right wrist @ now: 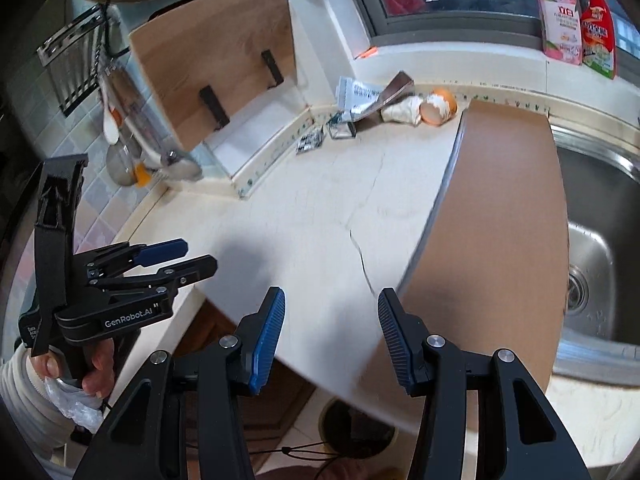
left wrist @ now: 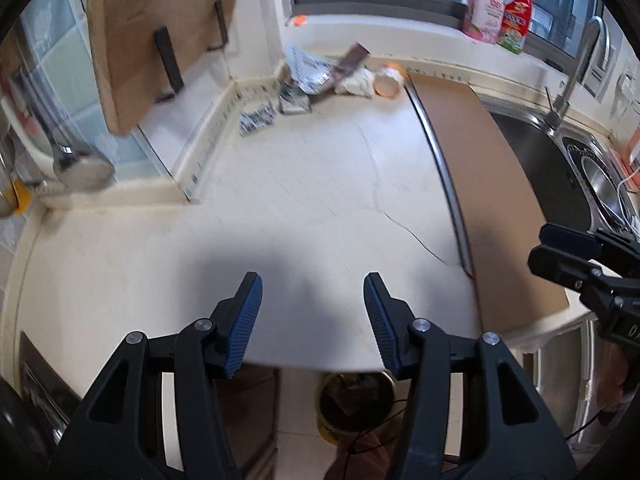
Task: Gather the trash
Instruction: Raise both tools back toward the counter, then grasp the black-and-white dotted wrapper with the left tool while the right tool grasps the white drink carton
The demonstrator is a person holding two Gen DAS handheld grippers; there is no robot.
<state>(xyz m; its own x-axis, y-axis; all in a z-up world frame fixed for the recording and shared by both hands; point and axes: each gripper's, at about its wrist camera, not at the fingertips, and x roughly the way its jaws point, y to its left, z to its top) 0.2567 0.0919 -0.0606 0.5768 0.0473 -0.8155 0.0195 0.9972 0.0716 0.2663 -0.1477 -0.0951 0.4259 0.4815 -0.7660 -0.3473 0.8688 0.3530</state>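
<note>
**Grippers poised at the near edge, trash waits at the back wall**

Left gripper point(left wrist: 313, 320) and right gripper point(right wrist: 331, 334) both stand wide with nothing between their blue pads, over the front of the pale surface point(left wrist: 312, 184). Below the edge, I judge the round bin point(left wrist: 354, 404) to be the drop point. Beyond a cracked stretch lies the litter: small foil packets point(right wrist: 310, 140), a torn wrapper point(right wrist: 362, 98), crumpled tissue point(right wrist: 402, 110) and an eggshell point(right wrist: 440, 109), bunched by the backsplash. I would reach forward, take the nearest packet first, pinching it flat and low.
</note>
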